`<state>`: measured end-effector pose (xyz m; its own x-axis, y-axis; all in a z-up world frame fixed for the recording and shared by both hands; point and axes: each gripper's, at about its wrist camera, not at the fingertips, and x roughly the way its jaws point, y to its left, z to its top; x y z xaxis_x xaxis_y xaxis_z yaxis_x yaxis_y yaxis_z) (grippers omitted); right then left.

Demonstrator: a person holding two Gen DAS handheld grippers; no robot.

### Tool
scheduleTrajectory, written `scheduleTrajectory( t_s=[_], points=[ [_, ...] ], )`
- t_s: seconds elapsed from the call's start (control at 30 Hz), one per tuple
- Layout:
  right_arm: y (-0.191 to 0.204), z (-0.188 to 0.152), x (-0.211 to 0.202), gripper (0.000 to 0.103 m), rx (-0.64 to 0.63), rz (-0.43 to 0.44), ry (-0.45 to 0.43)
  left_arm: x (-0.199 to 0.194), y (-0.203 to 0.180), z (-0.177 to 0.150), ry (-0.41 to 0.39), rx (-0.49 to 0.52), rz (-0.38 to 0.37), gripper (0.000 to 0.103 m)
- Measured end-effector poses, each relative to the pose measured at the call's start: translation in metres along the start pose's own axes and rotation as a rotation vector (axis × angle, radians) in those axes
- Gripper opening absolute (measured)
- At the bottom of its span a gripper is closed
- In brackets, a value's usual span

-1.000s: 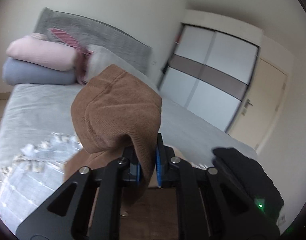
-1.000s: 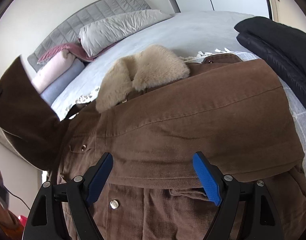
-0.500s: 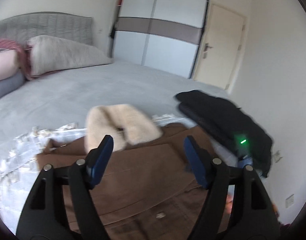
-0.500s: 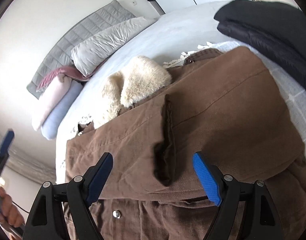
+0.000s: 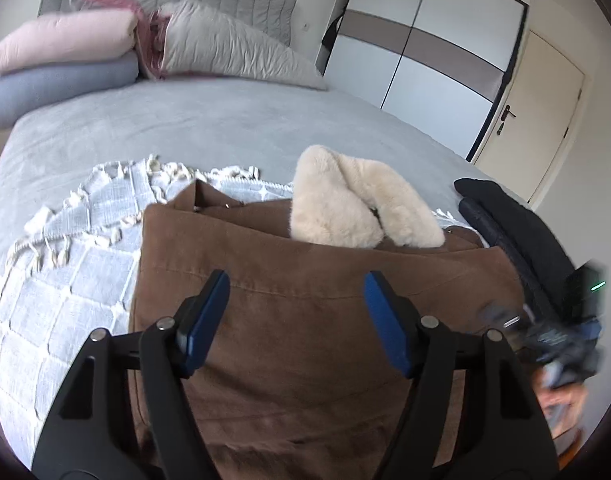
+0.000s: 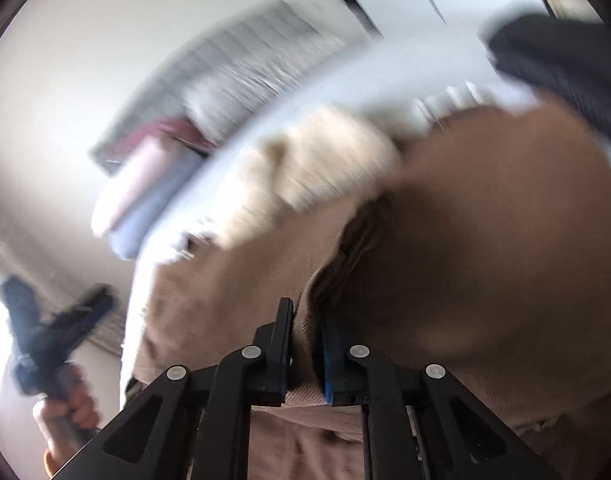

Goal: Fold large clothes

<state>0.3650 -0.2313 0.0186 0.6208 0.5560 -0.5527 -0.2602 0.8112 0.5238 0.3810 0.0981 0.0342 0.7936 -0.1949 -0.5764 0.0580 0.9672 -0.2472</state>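
Observation:
A brown jacket [image 5: 289, 240] with a cream fur collar [image 5: 345, 204] lies on the bed, its sleeves folded across the body. My left gripper [image 5: 295, 284] hovers low over the folded sleeve. Its jaws stand wide but are closing, and nothing is pinched between them. The right wrist view is blurred by motion. There my right gripper [image 6: 305, 320] is closing, its pads pressed on a raised fold of the brown jacket [image 6: 485, 240] below the collar [image 6: 317, 160]. At that view's left edge a hand [image 6: 65, 412] holds the left gripper.
Under the jacket lies a pale checked throw [image 5: 65, 280] with a fringe, on the grey bed [image 5: 185, 128]. A folded black garment [image 5: 517, 232] sits right of the jacket. Pillows [image 5: 65, 44] are stacked at the headboard. A wardrobe [image 5: 425, 52] and a door [image 5: 545, 120] stand behind.
My left gripper let go of the brown sleeve, opened and sank over the jacket; the sleeve now lies folded across it. My right gripper went from wide open to shut on a jacket fold.

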Motion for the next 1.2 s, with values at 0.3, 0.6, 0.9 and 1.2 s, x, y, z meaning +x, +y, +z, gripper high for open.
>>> scheduleTrajectory(
  t_s=[0.3,0.6,0.9,1.2],
  points=[
    [-0.018,-0.011,0.029,0.011,-0.061,-0.263,0.178,0.057,0.047,-0.042,0.156,-0.029,0.036,0.071],
    [-0.006,-0.006,0.02,0.015,-0.078,-0.295,0.188,0.055,0.029,-0.048,0.203,0.077,0.091,0.071],
    [0.024,0.02,-0.058,0.067,0.016,-0.26,0.049,-0.017,-0.03,-0.072,0.255,0.194,0.092,0.077],
    [0.067,-0.014,-0.187,0.082,-0.088,-0.399,-0.102,-0.104,-0.051,-0.086,0.295,0.103,0.02,0.086]
  ],
)
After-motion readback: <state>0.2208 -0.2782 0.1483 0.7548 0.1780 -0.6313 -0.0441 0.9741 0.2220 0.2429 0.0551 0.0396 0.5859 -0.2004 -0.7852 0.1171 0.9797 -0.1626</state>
